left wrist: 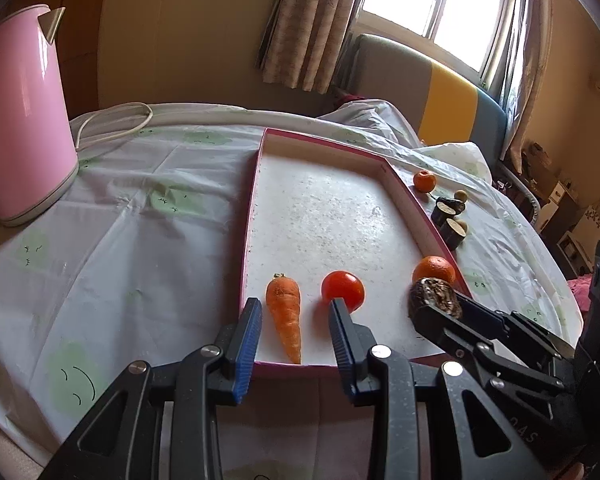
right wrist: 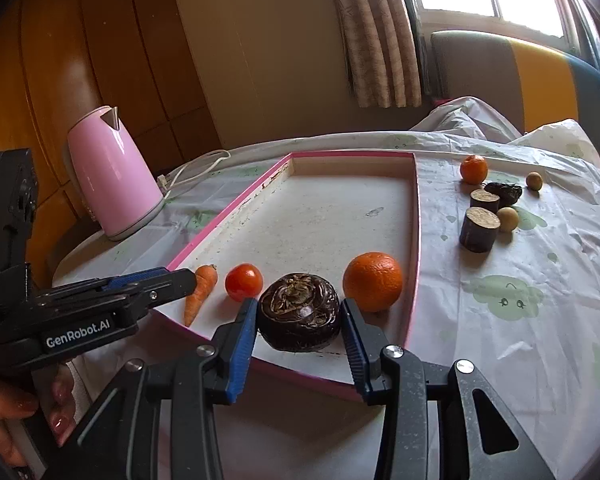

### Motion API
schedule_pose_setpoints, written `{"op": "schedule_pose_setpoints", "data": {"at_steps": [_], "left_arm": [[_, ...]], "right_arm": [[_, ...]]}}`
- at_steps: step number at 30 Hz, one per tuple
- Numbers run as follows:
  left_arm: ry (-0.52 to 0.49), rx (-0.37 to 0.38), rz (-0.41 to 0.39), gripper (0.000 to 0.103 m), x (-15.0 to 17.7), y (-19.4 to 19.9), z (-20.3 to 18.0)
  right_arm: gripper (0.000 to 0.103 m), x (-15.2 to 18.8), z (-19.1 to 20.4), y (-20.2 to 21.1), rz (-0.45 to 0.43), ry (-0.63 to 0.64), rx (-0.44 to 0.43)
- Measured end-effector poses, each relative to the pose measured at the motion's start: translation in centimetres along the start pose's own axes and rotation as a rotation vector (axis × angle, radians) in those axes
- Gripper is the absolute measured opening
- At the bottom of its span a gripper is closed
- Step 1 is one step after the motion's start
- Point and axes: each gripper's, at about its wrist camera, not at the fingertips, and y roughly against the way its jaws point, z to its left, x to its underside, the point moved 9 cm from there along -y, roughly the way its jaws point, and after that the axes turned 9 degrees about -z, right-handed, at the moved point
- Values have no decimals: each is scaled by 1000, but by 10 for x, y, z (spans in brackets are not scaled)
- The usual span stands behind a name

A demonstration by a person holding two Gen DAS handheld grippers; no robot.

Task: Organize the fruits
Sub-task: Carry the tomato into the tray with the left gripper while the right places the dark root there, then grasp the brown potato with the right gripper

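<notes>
right gripper (right wrist: 300, 320) grasps the dark bulb (right wrist: 299, 312) between tomato (right wrist: 243, 282) and orange (right wrist: 373, 281); left gripper (left wrist: 296, 320) released.

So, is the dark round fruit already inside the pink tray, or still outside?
Inside. The dark round fruit sits within the pink tray near its front rim, between the tomato and the orange.

A round table (right wrist: 500, 340) under a cloud-print plastic cover carries a pink-rimmed tray (right wrist: 415, 240), a pink kettle (right wrist: 112, 176), and loose fruit pieces (right wrist: 480, 228) beside the tray.
</notes>
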Motion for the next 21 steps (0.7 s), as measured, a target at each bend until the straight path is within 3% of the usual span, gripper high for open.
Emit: {"op": "schedule_pose_setpoints", "data": {"at_steps": [6,12,21], "left_arm": [[-11,4,-8,35,1,4,-1],[2,7,-3,35,0,4,-1],[4,33,16,35,2,3,-12]], "right_arm": [[44,-4,7,-10,1,24,8],[52,-3,7,-7,-9,15,9],[61,-13,-17,15,-72,-44,56]]}}
